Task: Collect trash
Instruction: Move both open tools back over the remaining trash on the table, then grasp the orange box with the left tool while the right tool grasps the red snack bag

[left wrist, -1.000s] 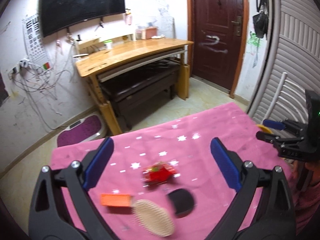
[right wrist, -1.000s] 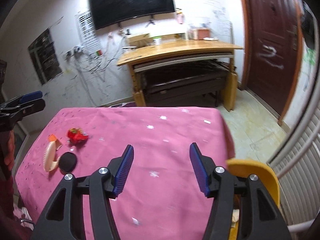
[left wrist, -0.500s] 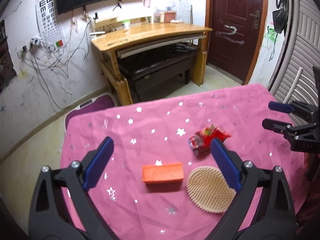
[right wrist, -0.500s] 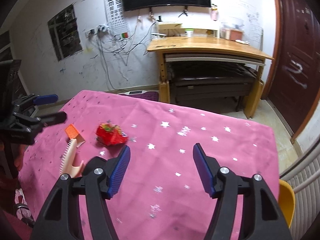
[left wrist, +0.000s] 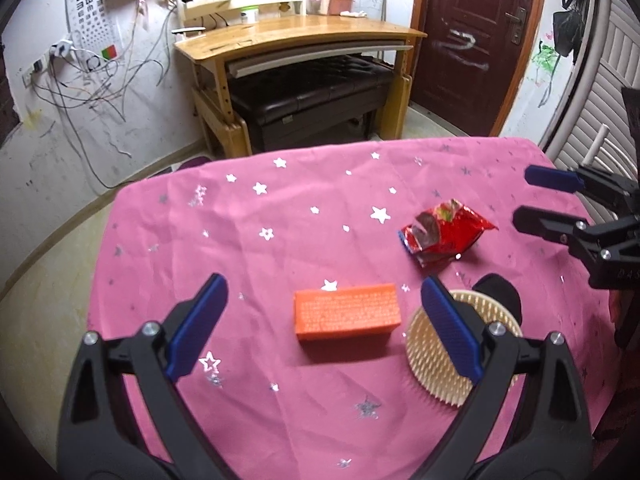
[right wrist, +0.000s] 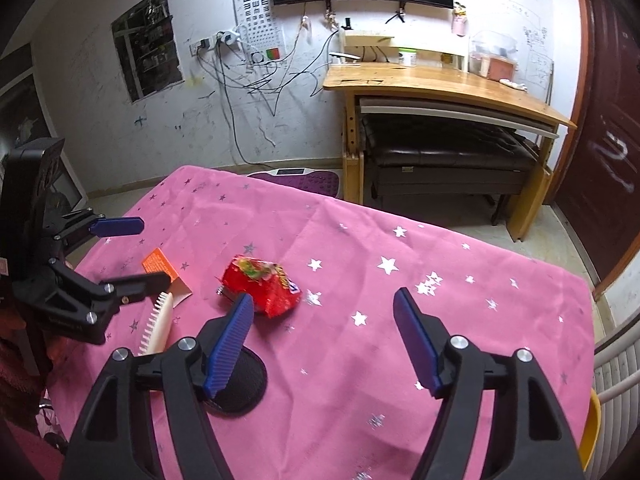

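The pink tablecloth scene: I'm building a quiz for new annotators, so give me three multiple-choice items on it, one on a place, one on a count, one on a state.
1. Where does the red snack wrapper lie?
A. on the star-print tablecloth
B. on the wooden desk
C. on the floor

2. How many loose items lie on the cloth?
A. two
B. four
C. six

3. What is between the left gripper fingers?
A. the wrapper, clamped
B. nothing gripped
C. the brush, lifted

Answers: 1 A, it rests on the pink cloth. 2 B: wrapper, orange box, bristle brush, black disc. 3 B, the jaws stand wide above the box, untouched.
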A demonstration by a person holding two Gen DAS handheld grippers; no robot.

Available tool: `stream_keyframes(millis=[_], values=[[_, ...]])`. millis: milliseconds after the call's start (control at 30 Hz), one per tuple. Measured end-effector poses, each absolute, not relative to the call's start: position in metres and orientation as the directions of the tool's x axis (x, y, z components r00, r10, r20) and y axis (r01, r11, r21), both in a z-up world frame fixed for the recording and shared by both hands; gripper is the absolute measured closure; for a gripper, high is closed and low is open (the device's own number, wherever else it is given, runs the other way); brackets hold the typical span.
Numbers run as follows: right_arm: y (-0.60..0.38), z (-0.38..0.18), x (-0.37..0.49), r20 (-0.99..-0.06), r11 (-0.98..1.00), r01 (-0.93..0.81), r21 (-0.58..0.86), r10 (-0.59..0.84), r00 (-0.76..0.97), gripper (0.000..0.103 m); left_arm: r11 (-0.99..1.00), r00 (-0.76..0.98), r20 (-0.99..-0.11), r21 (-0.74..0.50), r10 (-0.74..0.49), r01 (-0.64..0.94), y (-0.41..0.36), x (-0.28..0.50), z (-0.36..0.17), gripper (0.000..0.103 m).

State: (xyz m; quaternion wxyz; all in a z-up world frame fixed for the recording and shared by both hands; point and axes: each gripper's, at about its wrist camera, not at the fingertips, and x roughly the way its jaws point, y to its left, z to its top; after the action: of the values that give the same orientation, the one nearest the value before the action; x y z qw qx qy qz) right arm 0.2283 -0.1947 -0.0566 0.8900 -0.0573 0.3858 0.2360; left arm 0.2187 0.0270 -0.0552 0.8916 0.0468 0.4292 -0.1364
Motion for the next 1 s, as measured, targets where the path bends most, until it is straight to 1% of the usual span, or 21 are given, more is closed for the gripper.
stream_keyframes(millis=[233, 433, 500, 567, 600, 733, 767, 800, 1000], values=[[-0.173, -0.058, 0.238, -0.724, 0.867, -0.494, 0.065, 0.382, 0.574, 0.034, 0.946, 0.569, -0.785, -0.069, -0.247, 0.316, 0.030, 0.221, -0.065, 0.010], [-0.161, -0.061, 0.246, -0.731, 0.857, -0.509, 0.075, 0.394, 0.556, 0.033, 0.944, 0.578, -0.781, -0.043, -0.237, 0.328, 0.024, 0.218, -0.075, 0.011], [-0.158, -0.064, 0.249, -0.738, 0.856, -0.511, 0.079, 0.394, 0.547, 0.033, 0.941, 0.565, -0.786, -0.060, -0.250, 0.333, 0.025, 0.218, -0.077, 0.024], [-0.154, -0.068, 0.251, -0.745, 0.854, -0.515, 0.076, 0.392, 0.539, 0.033, 0.940, 0.560, -0.786, -0.075, -0.260, 0.332, 0.027, 0.219, -0.078, 0.028], [-0.151, -0.070, 0.251, -0.748, 0.852, -0.519, 0.074, 0.391, 0.536, 0.033, 0.939, 0.557, -0.787, -0.082, -0.266, 0.333, 0.027, 0.220, -0.078, 0.033], [-0.142, -0.075, 0.253, -0.760, 0.843, -0.534, 0.067, 0.390, 0.520, 0.033, 0.939, 0.557, -0.785, -0.089, -0.272, 0.333, 0.029, 0.220, -0.078, 0.039], [-0.140, -0.076, 0.254, -0.762, 0.841, -0.537, 0.067, 0.390, 0.516, 0.033, 0.939, 0.559, -0.785, -0.086, -0.269, 0.332, 0.029, 0.220, -0.078, 0.045], [-0.138, -0.077, 0.254, -0.765, 0.840, -0.539, 0.065, 0.389, 0.514, 0.033, 0.940, 0.560, -0.785, -0.082, -0.266, 0.332, 0.029, 0.220, -0.078, 0.047], [-0.132, -0.083, 0.256, -0.773, 0.837, -0.543, 0.069, 0.389, 0.501, 0.033, 0.942, 0.576, -0.788, -0.013, -0.216, 0.335, 0.020, 0.216, -0.077, 0.048]])
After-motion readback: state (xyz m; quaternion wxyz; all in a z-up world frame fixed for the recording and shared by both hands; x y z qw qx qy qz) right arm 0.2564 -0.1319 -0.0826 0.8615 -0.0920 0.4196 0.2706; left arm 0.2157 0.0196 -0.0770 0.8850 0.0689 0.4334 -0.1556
